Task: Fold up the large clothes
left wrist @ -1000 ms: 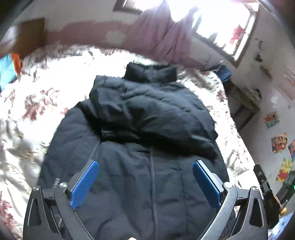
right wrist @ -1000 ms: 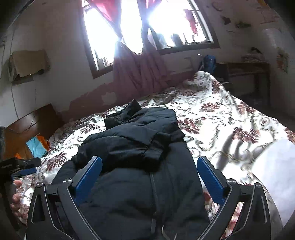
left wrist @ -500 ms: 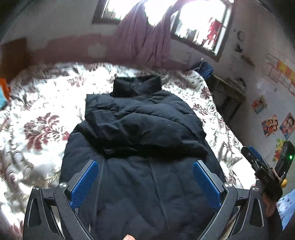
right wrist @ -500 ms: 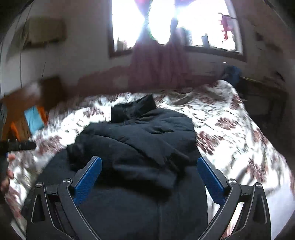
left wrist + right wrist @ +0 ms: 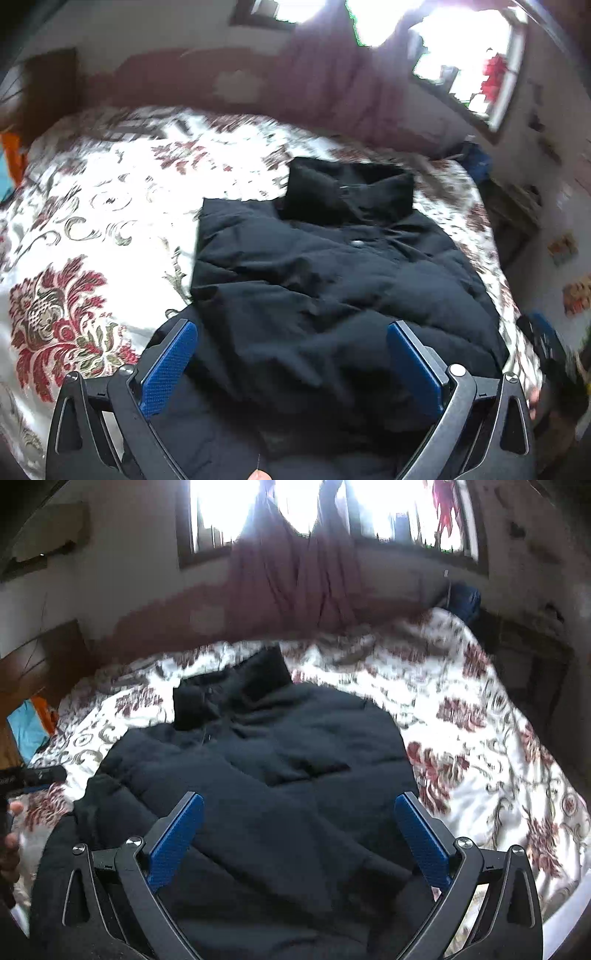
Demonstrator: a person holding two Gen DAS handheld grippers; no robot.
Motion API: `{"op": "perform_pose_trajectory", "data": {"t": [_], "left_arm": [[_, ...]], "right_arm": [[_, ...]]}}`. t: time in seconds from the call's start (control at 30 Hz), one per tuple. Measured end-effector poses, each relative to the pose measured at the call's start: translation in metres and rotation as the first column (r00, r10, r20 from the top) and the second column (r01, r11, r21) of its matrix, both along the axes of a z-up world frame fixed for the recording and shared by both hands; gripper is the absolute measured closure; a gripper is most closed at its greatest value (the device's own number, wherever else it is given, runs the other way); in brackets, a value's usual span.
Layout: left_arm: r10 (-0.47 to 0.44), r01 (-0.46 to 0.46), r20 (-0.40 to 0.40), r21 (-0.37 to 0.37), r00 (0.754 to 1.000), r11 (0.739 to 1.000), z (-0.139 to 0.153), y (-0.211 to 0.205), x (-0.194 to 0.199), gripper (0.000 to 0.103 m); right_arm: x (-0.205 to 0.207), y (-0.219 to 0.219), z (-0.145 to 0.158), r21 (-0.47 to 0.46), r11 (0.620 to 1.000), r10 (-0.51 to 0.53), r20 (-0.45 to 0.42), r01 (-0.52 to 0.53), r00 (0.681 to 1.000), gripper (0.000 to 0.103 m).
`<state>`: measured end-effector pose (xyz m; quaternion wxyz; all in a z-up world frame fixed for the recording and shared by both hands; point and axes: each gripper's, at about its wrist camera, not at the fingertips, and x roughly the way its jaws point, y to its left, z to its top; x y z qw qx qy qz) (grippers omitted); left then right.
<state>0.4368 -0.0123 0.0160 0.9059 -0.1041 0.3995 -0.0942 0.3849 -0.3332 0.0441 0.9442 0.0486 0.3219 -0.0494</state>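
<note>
Jacket is the thing of the task: a large black padded one, lying flat on the bed with its collar toward the window wall and the sleeves already crossed over the chest. I hold both tools above its lower part. My left gripper has its blue pads wide apart and grips nothing; my right gripper is the same, spread wide and empty over the cloth.

I judge that the next step is to fold the hem up toward the collar. To do it well, I should go down to the near edge with both grippers, one at each corner, pinch the full thickness of the padding, and lift both sides together so the fold stays straight. Thick filling slips easily, so a deep bite is better than a grip by the tips only.

Around the jacket, the floral bedspread is free on both sides. A purple curtain hangs at the window, well apart. Something blue and orange lies at the far left edge of the bed, not in the way. Both views are a little blurred.
</note>
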Motion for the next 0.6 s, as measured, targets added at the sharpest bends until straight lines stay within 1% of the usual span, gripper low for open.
{"op": "perform_pose_trajectory", "data": {"t": [0.03,0.1,0.2,0.23,0.3,0.33,0.4,0.47,0.53,0.6], "left_arm": [[0.018,-0.018,-0.044,0.004,0.999,1.0,0.003,-0.001,0.007,0.0],[0.033,-0.031,-0.096,0.022,0.995,0.999,0.008,-0.002,0.015,0.0],[0.09,-0.075,-0.15,0.099,0.985,0.992,0.019,-0.006,0.026,0.0],[0.133,-0.103,-0.174,0.174,0.976,0.979,0.021,-0.009,0.035,0.0],[0.189,-0.13,-0.208,0.266,0.96,0.955,0.023,-0.012,0.049,0.0],[0.218,-0.149,-0.217,0.294,0.951,0.944,0.024,-0.011,0.06,0.0],[0.241,-0.172,-0.22,0.289,0.945,0.942,0.027,-0.006,0.074,0.0],[0.255,-0.198,-0.217,0.256,0.942,0.946,0.032,0.0,0.09,0.0],[0.236,-0.197,-0.229,0.181,0.944,0.963,0.034,0.007,0.112,0.0],[0.21,-0.179,-0.249,0.142,0.945,0.974,0.033,0.007,0.134,0.0]], "right_arm": [[0.001,-0.003,0.006,0.004,1.0,0.018,-0.02,-0.018,1.0,0.002],[0.007,-0.011,0.014,-0.002,0.997,0.071,-0.05,-0.071,0.996,0.002],[0.026,-0.018,0.024,-0.041,0.989,0.139,-0.069,-0.142,0.988,0.002],[0.035,-0.02,0.026,-0.049,0.987,0.15,-0.072,-0.153,0.986,0.002],[0.051,-0.026,0.03,-0.034,0.986,0.158,-0.074,-0.161,0.985,0.002],[0.061,-0.029,0.031,-0.01,0.986,0.163,-0.065,-0.164,0.985,0.002],[0.079,-0.03,0.03,0.023,0.984,0.176,-0.069,-0.175,0.982,0.002],[0.104,-0.026,0.024,0.039,0.978,0.207,-0.092,-0.204,0.974,0.002],[0.127,-0.02,0.019,0.037,0.973,0.231,-0.105,-0.229,0.967,0.002],[0.153,-0.013,0.017,0.028,0.966,0.26,-0.121,-0.258,0.958,0.002]]}}
